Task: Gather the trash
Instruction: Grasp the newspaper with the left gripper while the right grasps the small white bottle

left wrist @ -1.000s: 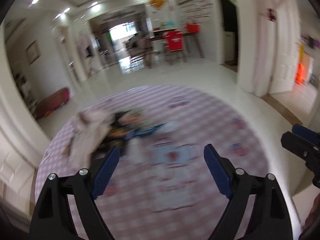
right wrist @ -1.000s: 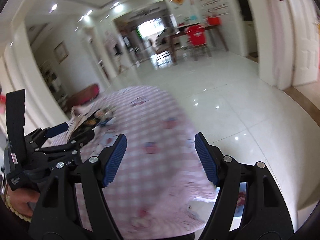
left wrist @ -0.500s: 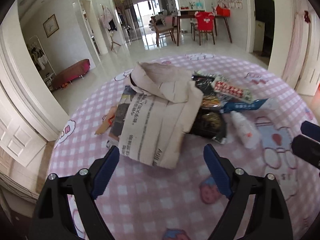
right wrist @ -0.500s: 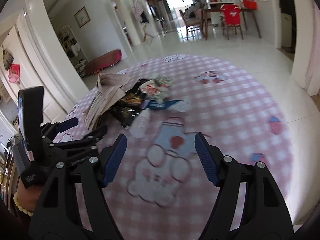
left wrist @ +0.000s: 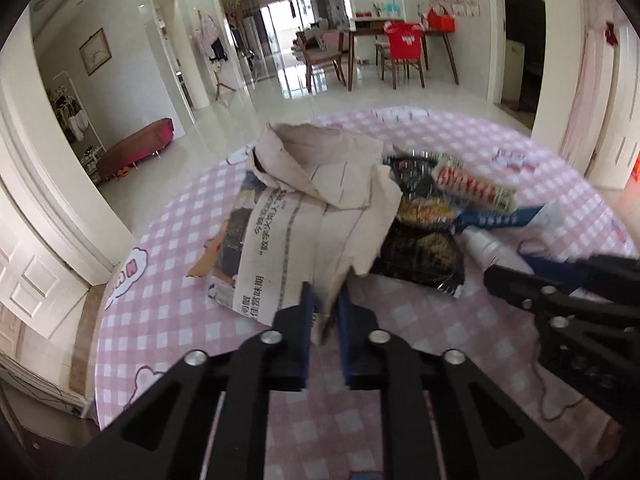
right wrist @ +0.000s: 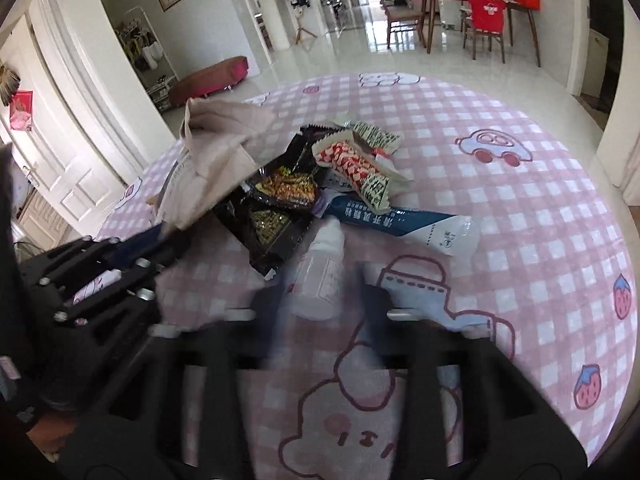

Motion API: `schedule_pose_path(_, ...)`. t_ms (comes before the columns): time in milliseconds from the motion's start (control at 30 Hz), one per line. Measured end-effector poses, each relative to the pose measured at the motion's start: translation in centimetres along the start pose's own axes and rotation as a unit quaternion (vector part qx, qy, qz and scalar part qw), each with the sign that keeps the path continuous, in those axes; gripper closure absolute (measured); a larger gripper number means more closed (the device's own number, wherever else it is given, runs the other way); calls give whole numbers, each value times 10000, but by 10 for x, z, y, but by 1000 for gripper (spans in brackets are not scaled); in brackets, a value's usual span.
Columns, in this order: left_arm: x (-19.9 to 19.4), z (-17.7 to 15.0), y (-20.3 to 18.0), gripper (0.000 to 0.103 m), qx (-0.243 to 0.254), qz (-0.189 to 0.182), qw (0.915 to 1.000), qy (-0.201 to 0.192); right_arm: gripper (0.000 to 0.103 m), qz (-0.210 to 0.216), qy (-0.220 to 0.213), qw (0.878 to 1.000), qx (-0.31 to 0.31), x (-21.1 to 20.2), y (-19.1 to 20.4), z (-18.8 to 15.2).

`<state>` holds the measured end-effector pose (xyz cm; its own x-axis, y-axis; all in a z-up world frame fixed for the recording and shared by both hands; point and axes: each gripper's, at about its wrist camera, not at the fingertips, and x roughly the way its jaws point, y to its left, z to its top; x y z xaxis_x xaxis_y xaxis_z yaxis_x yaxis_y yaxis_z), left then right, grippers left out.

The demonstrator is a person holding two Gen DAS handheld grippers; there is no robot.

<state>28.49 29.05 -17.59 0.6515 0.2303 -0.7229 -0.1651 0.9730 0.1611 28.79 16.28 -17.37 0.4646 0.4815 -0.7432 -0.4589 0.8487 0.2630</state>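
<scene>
newspaper (left wrist: 280,248) has chinese print, something like "数字火炬人" i think; blue packet (right wrist: 396,220) text is too blurry.

Right gripper (right wrist: 320,300) motion-blurred, black wrapper (right wrist: 272,216) partly under newspaper (right wrist: 208,160)

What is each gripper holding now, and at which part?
Left gripper pinches the newspaper at its near corner. Right gripper straddles the white bottle; grip unclear.

glossy white tile floor (left wrist: 256,120), white walls, wooden dining table (left wrist: 394,28) with chairs far, low red bench (left wrist: 136,146) far left.
</scene>
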Motion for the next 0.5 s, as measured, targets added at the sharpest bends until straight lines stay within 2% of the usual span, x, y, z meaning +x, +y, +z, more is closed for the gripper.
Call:
schedule_pose_path(133, -24, 3, 14, 99, -377, -223, 9987, -242, 79, 281, -188, 9993, 142, -17, -6, -6)
schedule_pose_path(267, -54, 5, 27, 101, -777, -718, 9930, -526, 79, 449, -487, 9974, 299, -52, -14, -15)
schedule_pose_path(367, -78, 6, 22, 102, -823, -986, 9889, -745, 79, 536, -715, 9951, 415, -80, -21, -22)
schedule_pose_path(500, -108, 10, -4, 102, -728, -1379, 9829, -982, 79, 611, -1030, 9912, 559, -117, -33, -35)
